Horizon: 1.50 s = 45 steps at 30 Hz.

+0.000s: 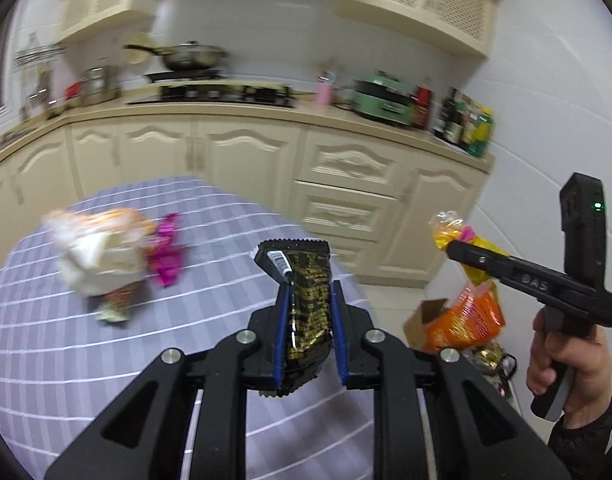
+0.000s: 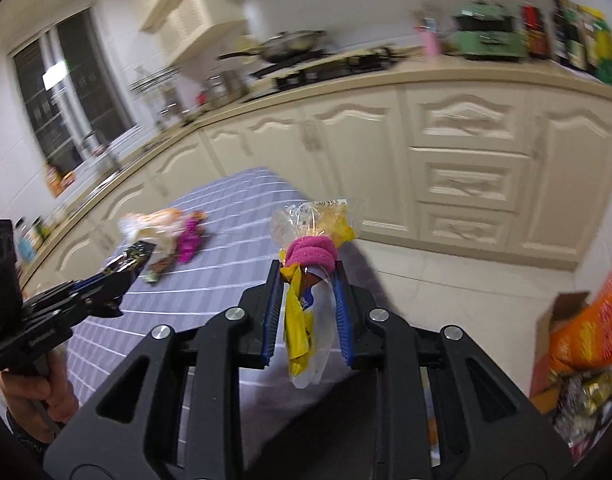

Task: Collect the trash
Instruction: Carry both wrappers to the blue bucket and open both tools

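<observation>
The left gripper [image 1: 309, 300] is closed on a black snack wrapper [image 1: 306, 280], pinched between its blue fingers [image 1: 282, 328] at about mid-length. The wrapper stands upright in the grip, its crimped top edge above the fingertips and its lower end hanging below them. It appears empty, light and crinkly; the glossy film looks slippery, so the flat mid-body hold seems sound.

The right gripper [image 2: 308, 304] is closed on a clear plastic bag [image 2: 306, 320] holding yellow contents, bunched at the neck by a pink band [image 2: 310, 254]. The fingers [image 2: 274, 320] close just below the band, where the film is gathered thickest. Judged light and soft; the loose lower part dangles free and would swing with any quick motion. The bunched neck is the best place to hold it.

To the right, on the floor, stands a cardboard box [image 2: 562, 312] already filled with an orange bag [image 2: 586, 336] and other wrappers, the likely collection point.

Farther off, on the counter [image 1: 105, 360] with its striped purple cloth, more trash lies uncollected: a pale crumpled bag [image 1: 101, 252], a magenta wrapper [image 1: 167, 256] just beside it, and a small dark wrapper [image 1: 119, 300] near the nearer edge of that heap. All look light and flimsy. Motion blur hides finer detail.
</observation>
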{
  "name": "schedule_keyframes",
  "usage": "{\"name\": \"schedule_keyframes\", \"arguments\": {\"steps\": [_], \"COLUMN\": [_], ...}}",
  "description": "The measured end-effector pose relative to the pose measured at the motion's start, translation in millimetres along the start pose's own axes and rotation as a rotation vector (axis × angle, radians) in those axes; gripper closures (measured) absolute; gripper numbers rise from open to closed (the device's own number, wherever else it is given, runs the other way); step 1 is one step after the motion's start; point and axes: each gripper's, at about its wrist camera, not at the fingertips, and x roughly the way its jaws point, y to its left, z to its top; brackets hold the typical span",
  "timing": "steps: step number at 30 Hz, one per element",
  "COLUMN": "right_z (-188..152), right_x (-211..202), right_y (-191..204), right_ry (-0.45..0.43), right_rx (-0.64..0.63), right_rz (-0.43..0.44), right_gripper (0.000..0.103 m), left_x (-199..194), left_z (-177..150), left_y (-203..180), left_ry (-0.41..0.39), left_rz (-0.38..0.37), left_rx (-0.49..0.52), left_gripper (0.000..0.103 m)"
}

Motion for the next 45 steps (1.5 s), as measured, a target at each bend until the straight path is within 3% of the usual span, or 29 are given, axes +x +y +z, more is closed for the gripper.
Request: {"name": "schedule_keyframes", "arguments": {"steps": [7,14,18,25,27,28,29,30,31,34,36,45], "right_z": [-34,-87,-114,-141,-151,-155,-159,-162,-164,-166,-165,-147], "right_x": [-12,12,29,60,68,69,70,69,67,62,58,44], "right_y": [-99,-174,-206,-241,-252,-256,-259,-260,-262,-263,-262,-241], "right_ry": [0.057,0.181,0.236,0.297,0.319,0.324,0.328,0.324,0.316,0.303,0.291,0.248], "right_rx": [0.165,0.344,0.422,0.519,0.567,0.583,0.601,0.62,0.627,0.642,0.645,0.615], "right_rz": [-0.148,-0.202,-0.213,-0.222,-0.229,-0.234,-0.237,-0.242,-0.246,-0.27,-0.292,-0.3], "right_gripper": [0.078,0.078,0.078,0.076,0.076,0.075,0.068,0.044,0.036,0.025,0.009,0.006], "left_x": [62,158,211,273,292,299,305,306,305,295,289,238], "left_z": [-6,-52,-83,-120,-130,-132,-133,-133,-131,-126,-122,-88], "left_y": [-91,-164,-185,-199,-201,-201,-200,-198,-195,-192,-188,-174], "left_ry": [0.092,0.311,0.44,0.593,0.646,0.663,0.672,0.669,0.65,0.606,0.592,0.451], "left_rz": [-0.146,-0.26,-0.276,-0.292,-0.292,-0.284,-0.274,-0.263,-0.242,-0.231,-0.216,-0.185], "left_rx": [0.121,0.189,0.206,0.214,0.223,0.225,0.224,0.217,0.211,0.214,0.207,0.178], "left_gripper": [0.084,0.084,0.084,0.083,0.078,0.066,0.044,0.033,0.018,0.016,0.016,0.015]}}
